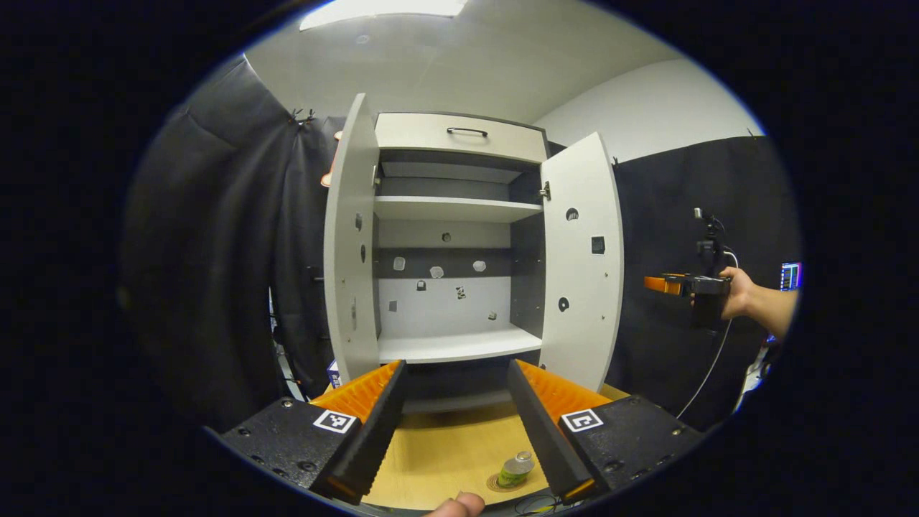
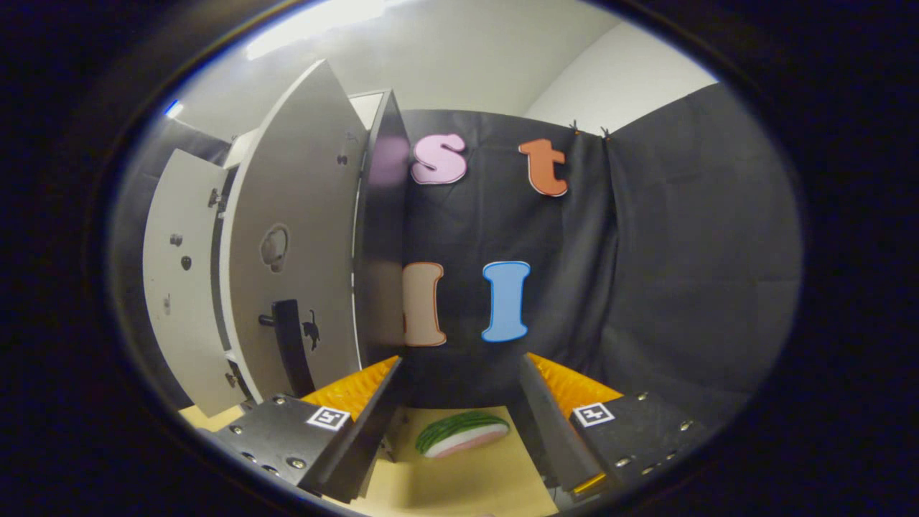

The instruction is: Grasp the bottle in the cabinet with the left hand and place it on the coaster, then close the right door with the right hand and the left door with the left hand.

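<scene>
Green-labelled bottle point(image 1: 515, 469) stands on the coaster point(image 1: 497, 483) on the wooden bench point(image 1: 438, 452), before the cabinet point(image 1: 459, 237). Left door point(image 1: 350, 244) and right door point(image 1: 581, 258) both hang open. Left claw point(image 1: 457, 431) and right claw point(image 2: 459, 424) are spread, holding nothing.

A slice of toy watermelon point(image 2: 463, 433) lies on the wooden tabletop point(image 2: 459, 481), rind side up. Black cloth point(image 2: 682, 251) hangs as the wall behind it. In the left gripper view, a small lit screen point(image 1: 790, 276) glows at the far right edge. A bright ceiling light point(image 1: 380, 11) runs along the white ceiling point(image 1: 459, 64) overhead.
</scene>
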`<state>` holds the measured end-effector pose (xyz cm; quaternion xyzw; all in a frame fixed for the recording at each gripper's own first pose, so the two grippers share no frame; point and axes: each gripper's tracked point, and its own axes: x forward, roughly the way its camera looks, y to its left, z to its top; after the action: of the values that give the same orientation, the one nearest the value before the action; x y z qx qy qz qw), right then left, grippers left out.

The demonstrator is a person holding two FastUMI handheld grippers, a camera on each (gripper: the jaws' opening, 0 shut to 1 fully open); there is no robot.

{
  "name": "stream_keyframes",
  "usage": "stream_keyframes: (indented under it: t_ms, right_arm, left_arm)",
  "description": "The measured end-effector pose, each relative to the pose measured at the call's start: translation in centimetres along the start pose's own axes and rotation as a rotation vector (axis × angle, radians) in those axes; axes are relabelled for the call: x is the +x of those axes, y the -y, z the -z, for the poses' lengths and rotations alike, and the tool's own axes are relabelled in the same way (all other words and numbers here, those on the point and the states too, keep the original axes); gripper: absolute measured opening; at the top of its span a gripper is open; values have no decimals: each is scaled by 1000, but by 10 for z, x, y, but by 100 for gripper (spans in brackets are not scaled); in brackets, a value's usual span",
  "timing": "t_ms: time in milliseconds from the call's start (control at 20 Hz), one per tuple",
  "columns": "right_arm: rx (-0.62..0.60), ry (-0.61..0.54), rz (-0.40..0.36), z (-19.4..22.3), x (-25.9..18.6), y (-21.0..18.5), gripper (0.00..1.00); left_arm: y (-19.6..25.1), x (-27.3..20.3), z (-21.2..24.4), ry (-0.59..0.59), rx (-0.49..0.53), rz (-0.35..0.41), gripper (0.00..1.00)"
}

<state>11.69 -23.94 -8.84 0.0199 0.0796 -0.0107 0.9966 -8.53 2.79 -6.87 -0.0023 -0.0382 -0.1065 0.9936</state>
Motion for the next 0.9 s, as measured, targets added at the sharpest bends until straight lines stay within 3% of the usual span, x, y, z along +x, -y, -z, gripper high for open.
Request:
stream_keyframes:
  t_ms: [200,300,350,400,700,900]
  right_arm:
    - [-6,-19,-86,2,10,-45,97]
    - [-28,-24,-166,3,9,-80,97]
    - [-66,-15,-151,4,12,-84,97]
    - [-90,7,-148,-1,10,-85,87]
    - [-43,-14,-107,4,3,-96,89]
    - [-47,-11,-124,4,0,-118,89]
  left_arm:
    - [-8,-9,-2,21,-32,-23,89]
    - [-11,-12,0,24,-35,-31,88]
    - [-12,-12,1,23,-37,-30,88]
    - [-13,-16,2,24,-38,-32,88]
    - [-19,-15,8,18,-67,-33,89]
    - [-26,-5,5,20,-82,-42,88]
